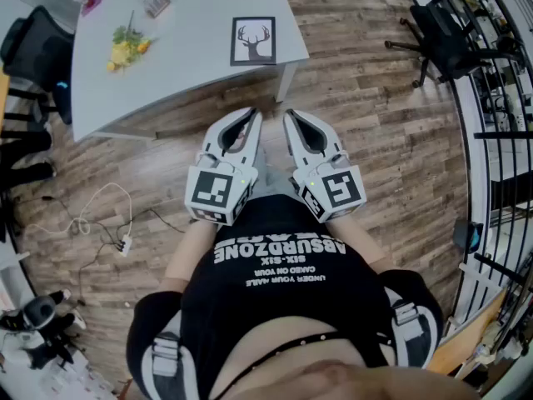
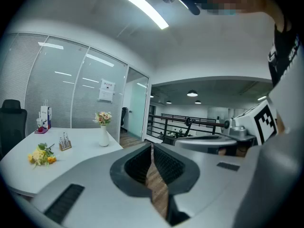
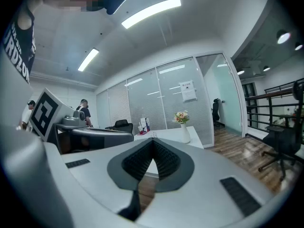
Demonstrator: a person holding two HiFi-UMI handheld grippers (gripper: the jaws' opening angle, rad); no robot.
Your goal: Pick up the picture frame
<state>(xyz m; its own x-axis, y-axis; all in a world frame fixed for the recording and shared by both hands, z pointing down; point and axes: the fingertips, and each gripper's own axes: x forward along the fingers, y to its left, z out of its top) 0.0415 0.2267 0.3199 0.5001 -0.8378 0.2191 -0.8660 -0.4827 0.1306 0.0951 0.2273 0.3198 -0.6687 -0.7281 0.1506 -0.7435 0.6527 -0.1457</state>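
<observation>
Picture frame [image 1: 252, 41] with an antler print lies flat on the white table [image 1: 166, 73], by its near corner, in the head view. The left gripper [image 1: 250, 117] and right gripper [image 1: 291, 117] sit side by side above the wooden floor [image 1: 375, 140], short of the frame.

In the left gripper view, the jaws meet with nothing between them, and a flower vase [image 2: 103, 127] stands on the table.

In the right gripper view, the jaws are likewise together and empty.

I see a black frame [image 1: 252, 41], its white picture showing a black stag head. The table [image 1: 191, 77] is pale grey, the flowers [image 1: 125, 52] yellow and green, the floor [image 1: 375, 115] brown plank-grain. My left gripper [image 1: 252, 115] and right gripper [image 1: 290, 117] are light grey, with black-and-white marker squares.
</observation>
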